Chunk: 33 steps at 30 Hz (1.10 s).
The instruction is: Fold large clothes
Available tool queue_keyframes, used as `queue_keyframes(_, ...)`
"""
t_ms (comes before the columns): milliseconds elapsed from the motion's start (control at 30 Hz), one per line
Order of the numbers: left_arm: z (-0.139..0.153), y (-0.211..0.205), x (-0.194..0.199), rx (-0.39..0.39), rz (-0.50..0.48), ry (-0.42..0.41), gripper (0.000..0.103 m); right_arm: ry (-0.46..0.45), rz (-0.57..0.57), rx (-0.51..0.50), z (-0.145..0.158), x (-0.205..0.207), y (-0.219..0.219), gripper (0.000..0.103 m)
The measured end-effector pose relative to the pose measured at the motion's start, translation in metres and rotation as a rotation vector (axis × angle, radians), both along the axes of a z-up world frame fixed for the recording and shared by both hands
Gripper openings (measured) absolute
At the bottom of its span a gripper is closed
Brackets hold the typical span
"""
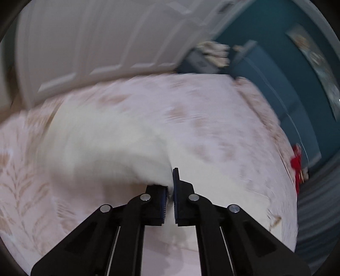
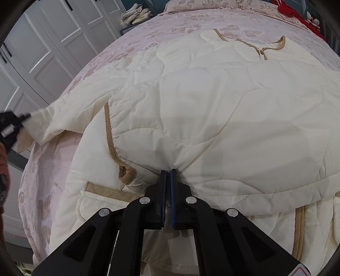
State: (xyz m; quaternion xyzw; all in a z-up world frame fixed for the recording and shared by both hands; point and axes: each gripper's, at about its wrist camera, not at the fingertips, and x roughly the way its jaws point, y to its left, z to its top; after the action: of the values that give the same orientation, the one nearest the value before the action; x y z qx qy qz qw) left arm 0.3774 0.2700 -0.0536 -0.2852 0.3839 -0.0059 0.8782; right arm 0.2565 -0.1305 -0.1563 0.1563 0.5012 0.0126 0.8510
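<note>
A cream quilted jacket [image 2: 212, 102] with tan trim lies spread over a pink patterned bed [image 2: 131, 42]. My right gripper [image 2: 168, 173] is shut on a pinch of the jacket's fabric near its lower middle. My left gripper [image 1: 170, 182] is shut on the end of the jacket's sleeve [image 1: 102, 144], held above the bed; that view is motion-blurred. The left gripper also shows in the right wrist view [image 2: 14, 121] at the far left, holding the sleeve cuff [image 2: 42, 121] stretched out past the bed's left edge.
White panelled wardrobe doors [image 2: 48, 46] stand left of the bed. A pile of beige cloth [image 2: 136, 13] sits on a stand beyond the bed. A red item [image 2: 291, 10] lies at the bed's far right. A teal wall [image 1: 276, 63] is behind.
</note>
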Motion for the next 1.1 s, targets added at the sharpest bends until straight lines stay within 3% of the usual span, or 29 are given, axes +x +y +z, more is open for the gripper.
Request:
queue_keyframes(133,0.075,-0.083,-0.02,0.048,-0.192,-0.17,0.003,-0.005,-0.004,0.009,0.0,-0.002,-0.001,0.0)
queue_keyframes(233,0.112,-0.152,-0.03,0.053,-0.336,-0.249,0.003,-0.007,-0.007,0.039,0.002,-0.003,-0.005,0.0)
queue_keyframes(367,0.132,-0.244,-0.05,0.06,-0.53,-0.29,0.003,-0.032,-0.055,0.126,0.023,-0.021,-0.022,0.001)
queue_keyframes(467,0.119,-0.31,-0.061,0.06,-0.645,-0.254,0.003,-0.064,-0.093,0.122,0.04,-0.05,-0.045,0.002)
queue_keyframes(567,0.08,-0.374,-0.069,0.086,-0.712,-0.158,0.003,-0.066,-0.155,0.104,0.046,-0.087,-0.078,0.003)
queue_keyframes(667,0.024,-0.423,-0.078,0.112,-0.781,-0.01,0.007,-0.043,-0.225,0.061,0.047,-0.123,-0.112,0.014)
queue_keyframes(700,0.006,-0.433,-0.084,0.113,-0.79,0.03,0.016,-0.036,-0.24,0.048,0.046,-0.132,-0.12,0.014)
queue_keyframes(767,-0.017,-0.437,-0.095,0.098,-0.797,0.083,0.047,-0.036,-0.265,0.031,0.048,-0.152,-0.137,0.018)
queue_keyframes(833,-0.024,-0.418,-0.107,0.014,-0.742,0.102,0.082,-0.052,-0.299,0.01,0.056,-0.17,-0.153,0.036)
queue_keyframes(867,-0.022,-0.4,-0.113,-0.056,-0.709,0.081,0.089,-0.069,-0.307,0.006,0.06,-0.175,-0.158,0.046)
queue_keyframes(900,-0.017,-0.385,-0.119,-0.105,-0.683,0.059,0.096,-0.085,-0.31,0.003,0.064,-0.178,-0.161,0.047)
queue_keyframes(967,-0.004,-0.352,-0.128,-0.161,-0.648,0.012,0.097,-0.109,-0.307,-0.007,0.073,-0.178,-0.165,0.048)
queue_keyframes(1100,0.01,-0.286,-0.121,-0.134,-0.51,-0.024,0.098,-0.172,-0.229,-0.071,0.095,-0.155,-0.148,0.052)
